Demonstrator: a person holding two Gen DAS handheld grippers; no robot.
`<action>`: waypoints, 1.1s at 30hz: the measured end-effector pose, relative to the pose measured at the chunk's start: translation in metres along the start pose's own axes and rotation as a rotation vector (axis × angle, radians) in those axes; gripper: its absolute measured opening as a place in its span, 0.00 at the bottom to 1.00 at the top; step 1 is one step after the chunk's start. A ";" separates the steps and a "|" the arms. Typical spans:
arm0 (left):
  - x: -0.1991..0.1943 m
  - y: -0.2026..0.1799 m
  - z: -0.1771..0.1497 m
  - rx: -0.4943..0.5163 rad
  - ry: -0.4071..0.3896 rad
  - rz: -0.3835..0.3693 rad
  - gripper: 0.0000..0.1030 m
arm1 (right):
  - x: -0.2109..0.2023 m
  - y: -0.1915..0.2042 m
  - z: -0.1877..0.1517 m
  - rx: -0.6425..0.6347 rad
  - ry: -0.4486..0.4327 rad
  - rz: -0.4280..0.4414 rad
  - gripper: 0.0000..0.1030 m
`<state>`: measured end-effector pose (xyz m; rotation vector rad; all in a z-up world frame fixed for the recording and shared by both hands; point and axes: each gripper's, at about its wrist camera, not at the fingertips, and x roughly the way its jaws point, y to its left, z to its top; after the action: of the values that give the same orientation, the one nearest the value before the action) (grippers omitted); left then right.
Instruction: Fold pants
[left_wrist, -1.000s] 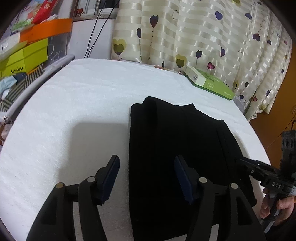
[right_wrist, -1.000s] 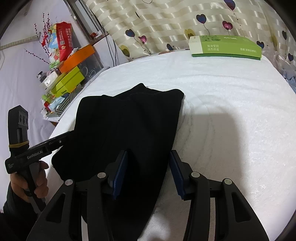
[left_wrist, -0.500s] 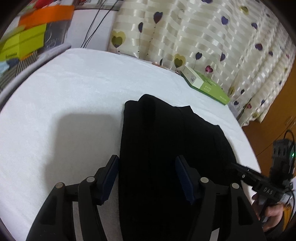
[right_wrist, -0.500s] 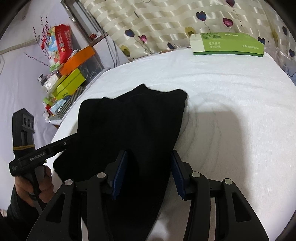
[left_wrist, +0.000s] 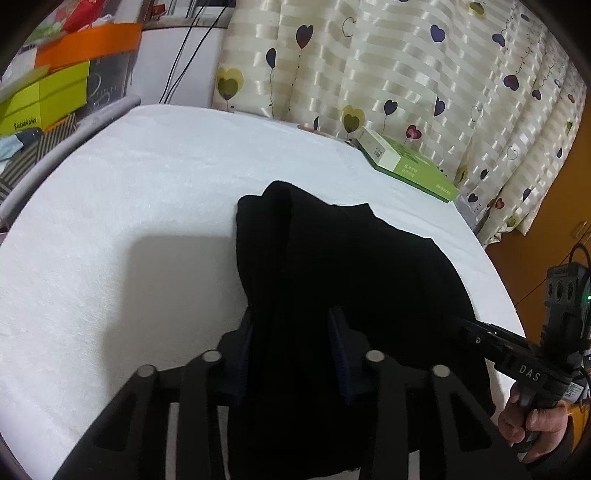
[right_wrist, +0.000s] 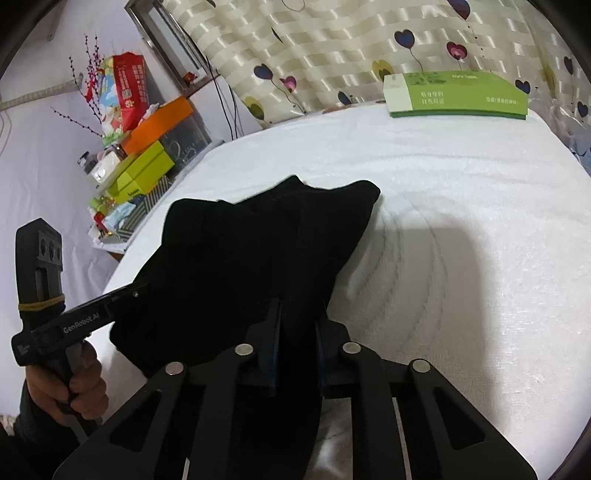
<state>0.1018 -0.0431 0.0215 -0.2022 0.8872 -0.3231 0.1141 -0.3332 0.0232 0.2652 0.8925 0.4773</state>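
Note:
The black pants (left_wrist: 343, 266) lie folded lengthwise on a white towel-covered table (left_wrist: 129, 206); they also show in the right wrist view (right_wrist: 251, 251). My left gripper (left_wrist: 293, 328) is shut on the pants' near left edge. My right gripper (right_wrist: 298, 321) is shut on the pants' near right edge, with cloth bunched between its pads. Each gripper shows in the other's view: the right one at the pants' right side (left_wrist: 517, 354), the left one at their left side (right_wrist: 85, 317).
A green and white box (left_wrist: 406, 164) lies at the table's far right by the heart-patterned curtain (left_wrist: 369, 74); it also shows in the right wrist view (right_wrist: 458, 94). Yellow-green and orange boxes (right_wrist: 147, 162) are stacked off the table's left side.
Both grippers have closed from open onto the near edge of the pants. The cloth now rises slightly between the fingers.

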 end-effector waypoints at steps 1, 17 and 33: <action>-0.002 -0.002 0.001 0.000 -0.003 0.003 0.31 | -0.003 0.003 0.001 -0.006 -0.007 0.001 0.14; -0.050 -0.008 0.021 0.062 -0.100 0.001 0.21 | -0.008 0.065 0.031 -0.119 -0.064 0.066 0.13; -0.059 0.083 0.076 0.045 -0.120 0.124 0.21 | 0.093 0.101 0.052 -0.097 0.045 0.152 0.14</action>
<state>0.1429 0.0586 0.0854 -0.1232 0.7699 -0.2131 0.1760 -0.2007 0.0335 0.2353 0.8939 0.6677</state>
